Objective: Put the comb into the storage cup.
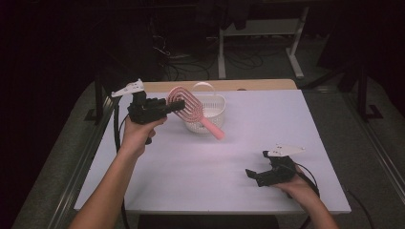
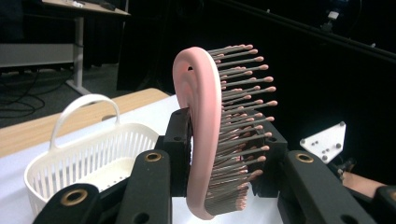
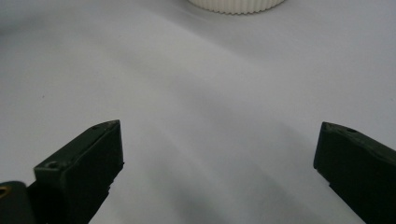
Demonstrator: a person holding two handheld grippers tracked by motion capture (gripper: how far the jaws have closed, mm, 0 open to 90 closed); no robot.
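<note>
While we've got the left tool (image 1: 168, 106) up in the air at about 10 o'clock over the surface (image 1: 239, 143), it's clamped tight on the brush (image 1: 191, 110). The grip sits on the head end of that pink brush, and the handle sticks out toward 4 o'clock, angled down in front of the basket (image 1: 212, 107). In the left gripper view the brush (image 2: 205, 140) stands on edge between the two black jaws, pink back facing one side and the bristles with their little pink tips poking toward the other. Both pads press right on it, so it's off the surface and carried.

That white slotted basket (image 2: 88, 158) with its hoop handle sits at roughly 12 o'clock on the surface, near the far edge, just behind the brush. We can't tell if the handle touches the basket rim or just passes in front of it.

Our right tool (image 1: 254, 175) is down at around 4 o'clock, low over the surface and well apart from the brush. Its jaws are spread wide with nothing between them; in the right gripper view there's bare surface (image 3: 210, 116) in the gap and the bottom of the basket (image 3: 236, 4) at the top edge.
</note>
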